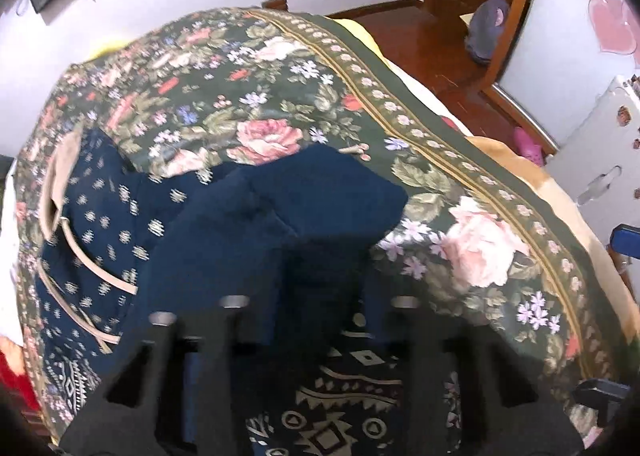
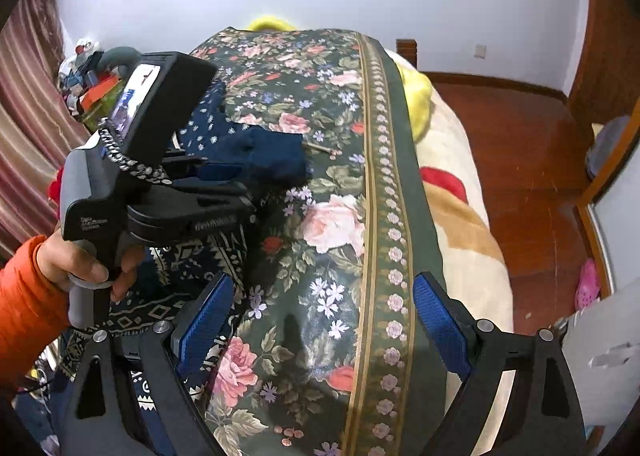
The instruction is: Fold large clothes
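Lower centre, left view: left gripper (image 1: 320,252) is pinching the navy sweater (image 1: 280,196).
Sweater: lying on the floral bedspread (image 1: 460,216).
Lower right view: right gripper (image 2: 320,328) is gaping wide, holding nothing.

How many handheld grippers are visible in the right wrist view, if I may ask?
2. The left gripper is at mid-left, held by a hand, shut on the navy garment. The right gripper spans the bottom edge, open above the floral bedspread.
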`<move>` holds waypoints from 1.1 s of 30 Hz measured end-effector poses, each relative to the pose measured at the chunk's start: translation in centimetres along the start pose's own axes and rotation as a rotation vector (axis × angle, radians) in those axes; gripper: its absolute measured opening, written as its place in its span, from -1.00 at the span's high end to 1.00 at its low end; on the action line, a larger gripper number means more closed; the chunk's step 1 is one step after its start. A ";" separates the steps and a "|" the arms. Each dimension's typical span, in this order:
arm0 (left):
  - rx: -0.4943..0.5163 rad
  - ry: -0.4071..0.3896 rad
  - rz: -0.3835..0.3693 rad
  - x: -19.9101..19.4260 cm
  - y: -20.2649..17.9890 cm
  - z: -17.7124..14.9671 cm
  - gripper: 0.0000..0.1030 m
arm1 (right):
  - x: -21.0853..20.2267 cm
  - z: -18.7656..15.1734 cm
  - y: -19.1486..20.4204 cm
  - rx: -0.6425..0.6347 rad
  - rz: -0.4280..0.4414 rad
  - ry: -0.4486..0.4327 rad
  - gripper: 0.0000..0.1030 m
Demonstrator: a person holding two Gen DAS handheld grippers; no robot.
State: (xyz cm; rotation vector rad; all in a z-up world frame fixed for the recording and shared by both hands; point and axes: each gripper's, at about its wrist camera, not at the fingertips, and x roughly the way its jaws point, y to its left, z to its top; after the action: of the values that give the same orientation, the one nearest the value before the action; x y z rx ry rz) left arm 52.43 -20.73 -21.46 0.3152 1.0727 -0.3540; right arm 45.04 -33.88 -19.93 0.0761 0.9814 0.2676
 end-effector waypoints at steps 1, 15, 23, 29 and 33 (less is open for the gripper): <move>-0.014 -0.020 -0.011 -0.6 0.3 -0.1 0.66 | 0.2 0.0 -0.1 0.007 0.006 0.006 -0.76; -0.149 -0.314 0.016 -15.1 11.9 -3.7 0.81 | 5.8 3.3 6.9 -0.046 0.097 0.070 -0.75; -0.269 -0.298 0.188 -16.6 22.6 -10.7 0.82 | 10.7 3.5 10.5 -0.092 0.054 0.179 -0.75; -0.373 -0.248 0.181 -14.8 28.3 -16.6 0.82 | 11.6 2.0 12.2 -0.175 -0.037 0.179 -0.76; -0.435 -0.176 0.143 -11.2 29.7 -20.6 0.82 | 11.8 2.1 12.0 -0.136 -0.039 0.199 -0.77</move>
State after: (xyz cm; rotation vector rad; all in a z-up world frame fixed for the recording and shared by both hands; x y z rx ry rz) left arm 43.97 16.02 -18.20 -0.0290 0.9196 -0.0144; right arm 50.70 -19.10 -26.09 -0.0954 1.1582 0.3090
